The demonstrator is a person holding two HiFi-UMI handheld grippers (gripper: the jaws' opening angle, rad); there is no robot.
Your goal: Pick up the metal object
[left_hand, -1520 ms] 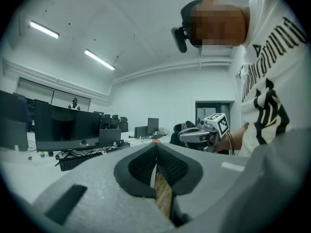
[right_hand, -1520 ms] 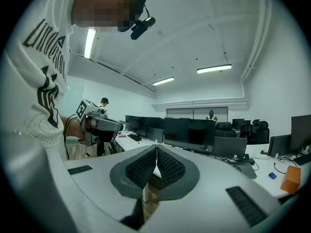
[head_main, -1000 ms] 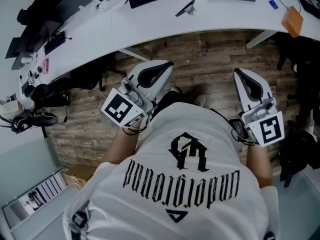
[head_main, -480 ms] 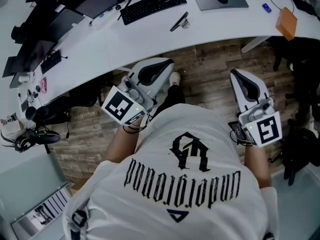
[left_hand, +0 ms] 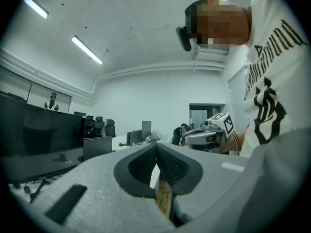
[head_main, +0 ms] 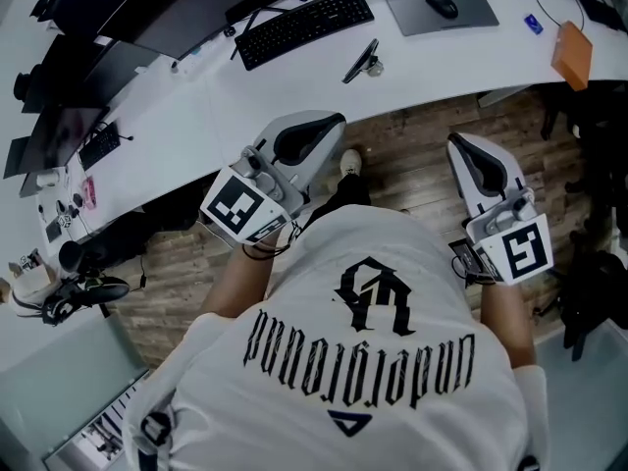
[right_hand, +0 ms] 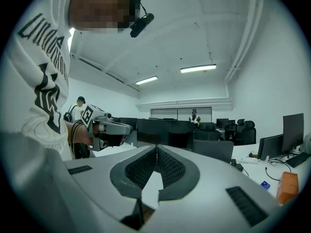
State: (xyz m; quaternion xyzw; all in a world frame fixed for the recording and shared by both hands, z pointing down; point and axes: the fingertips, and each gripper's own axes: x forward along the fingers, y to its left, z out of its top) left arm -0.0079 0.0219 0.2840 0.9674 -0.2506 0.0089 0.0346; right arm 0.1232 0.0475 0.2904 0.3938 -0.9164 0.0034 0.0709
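Head view: slim dark metal object (head_main: 361, 60) lies on the curved white desk (head_main: 245, 77), just right of the black keyboard (head_main: 302, 26); grey left gripper (head_main: 337, 124) and grey right gripper (head_main: 454, 142) are well short of it.
Left gripper view: jaws pinched together, empty.
Right gripper view: jaws closed too, nothing between.
Risk: arriving closed, they'd likely shove the object toward the keyboard.

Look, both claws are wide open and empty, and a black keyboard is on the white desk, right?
No: both are shut, not wide open. Each gripper view shows it: the left claw and right claw have their tips touching. They are empty, and the black keyboard is on the white desk.
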